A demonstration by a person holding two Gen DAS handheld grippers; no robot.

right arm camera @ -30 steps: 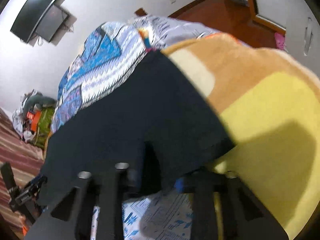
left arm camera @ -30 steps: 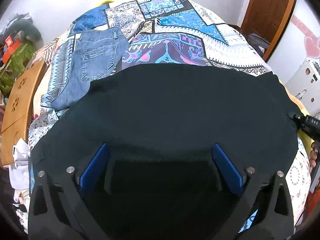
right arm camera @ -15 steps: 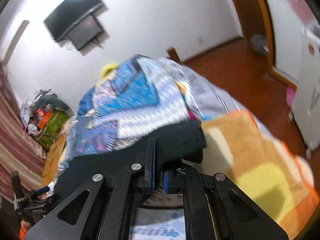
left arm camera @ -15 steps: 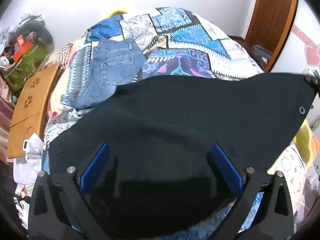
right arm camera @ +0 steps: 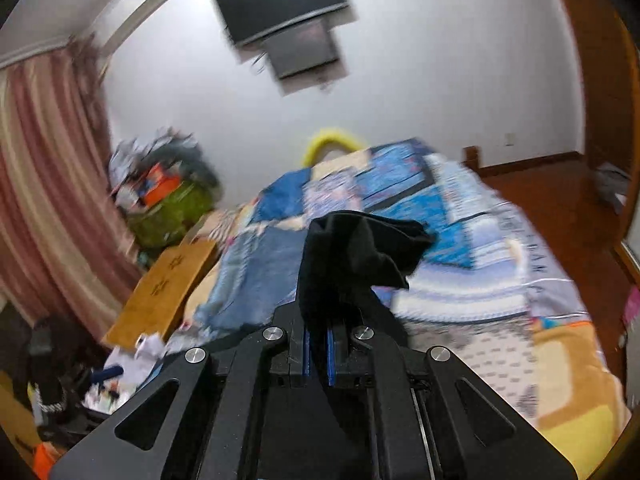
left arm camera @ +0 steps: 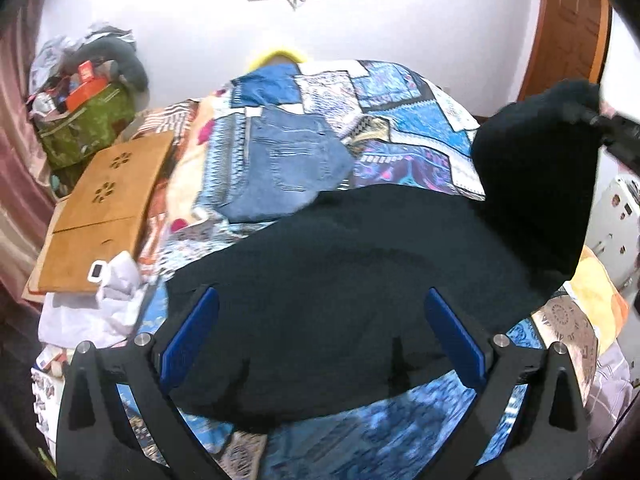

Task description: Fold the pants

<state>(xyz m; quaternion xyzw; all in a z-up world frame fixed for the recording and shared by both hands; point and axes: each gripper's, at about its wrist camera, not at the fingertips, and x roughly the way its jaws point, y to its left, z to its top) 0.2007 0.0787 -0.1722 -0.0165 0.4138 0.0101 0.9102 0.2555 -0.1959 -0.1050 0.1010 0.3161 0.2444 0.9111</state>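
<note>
Right wrist alone shows right gripper (right arm camera: 318, 354) clamping black pants (left arm camera: 360, 264); left gripper (left arm camera: 320, 336) gapes wide.

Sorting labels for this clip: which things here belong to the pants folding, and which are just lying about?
Job: black pants, right hand-held gripper shut on them, left hand-held gripper open.
Lying about: jeans, wooden tray, green bag, TV.

The left black two-finger gripper (left arm camera: 320, 340) has blue rectangular pads (left arm camera: 190, 336) and round silver screws at lower frame. The right black gripper (right arm camera: 318, 354) shows thin blue pad edges, triangular cut-outs and silver screws.
</note>
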